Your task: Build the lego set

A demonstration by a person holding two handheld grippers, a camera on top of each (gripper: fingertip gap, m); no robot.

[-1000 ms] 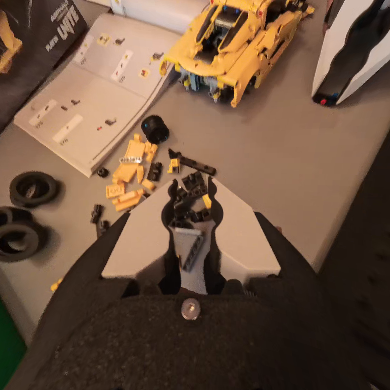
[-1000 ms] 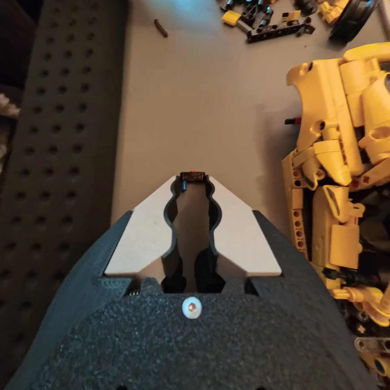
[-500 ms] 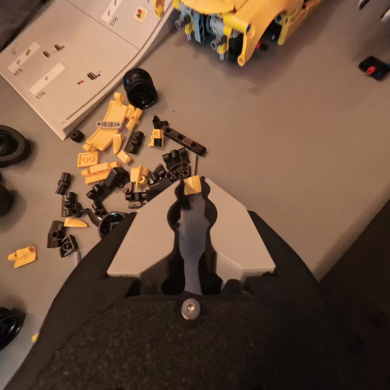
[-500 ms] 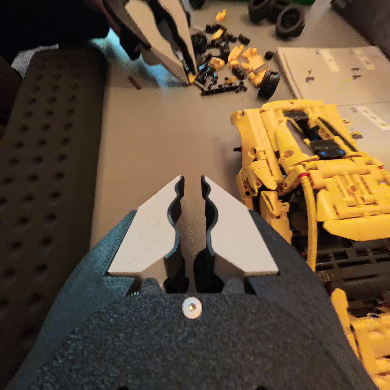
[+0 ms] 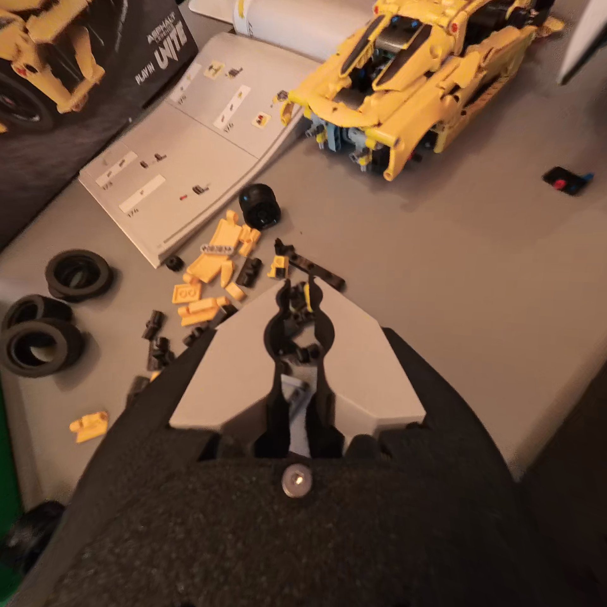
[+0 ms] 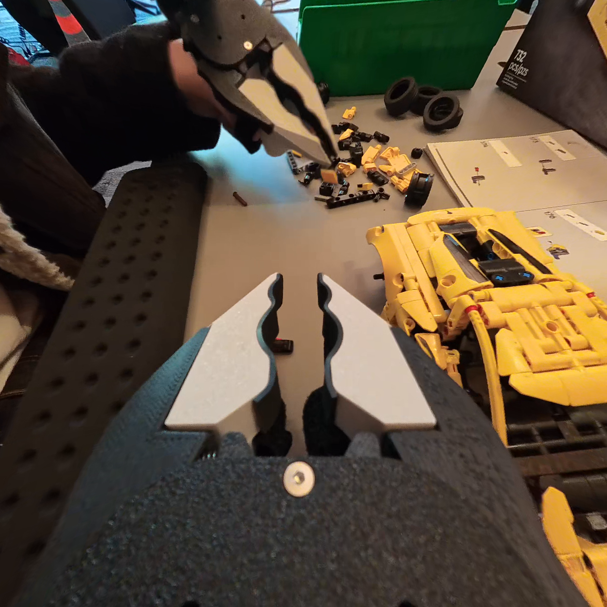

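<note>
Above loose bricks point(image 5: 210, 289), left claw point(image 5: 299, 285) grips yellow piece point(image 6: 329, 176); right claw point(image 6: 299, 282) released.

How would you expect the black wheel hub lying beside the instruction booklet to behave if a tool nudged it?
The black wheel hub looks like a short round drum, so it would probably roll if it is resting on its curved side. It appears to be hard plastic, likely stiff and light. Its smooth curved side could slip between flat tool fingers.
</note>
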